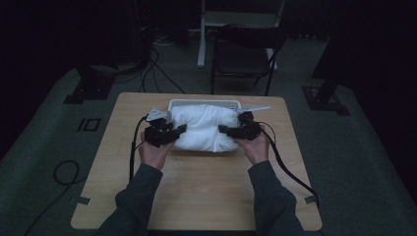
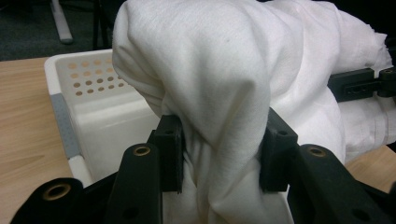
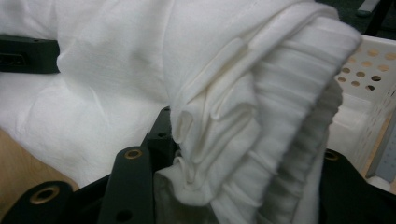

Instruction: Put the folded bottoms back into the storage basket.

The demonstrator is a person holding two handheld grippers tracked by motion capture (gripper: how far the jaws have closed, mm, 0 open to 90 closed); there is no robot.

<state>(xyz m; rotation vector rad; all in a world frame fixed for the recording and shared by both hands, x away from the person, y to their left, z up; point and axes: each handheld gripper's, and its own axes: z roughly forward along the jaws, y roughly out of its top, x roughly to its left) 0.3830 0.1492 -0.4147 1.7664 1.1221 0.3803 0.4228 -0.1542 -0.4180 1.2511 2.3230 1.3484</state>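
White cloth bundle [image 1: 205, 129] over white perforated basket [image 1: 204, 103] on wood desk [image 1: 196, 191], my L tongs [image 1: 180, 131] clamped on its left end, R tongs [image 1: 223, 130] gripping right end.

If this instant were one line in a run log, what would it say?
left claw: shut on white cloth | right claw: shut on white cloth | cloth: bunched over white basket | surface: wooden table
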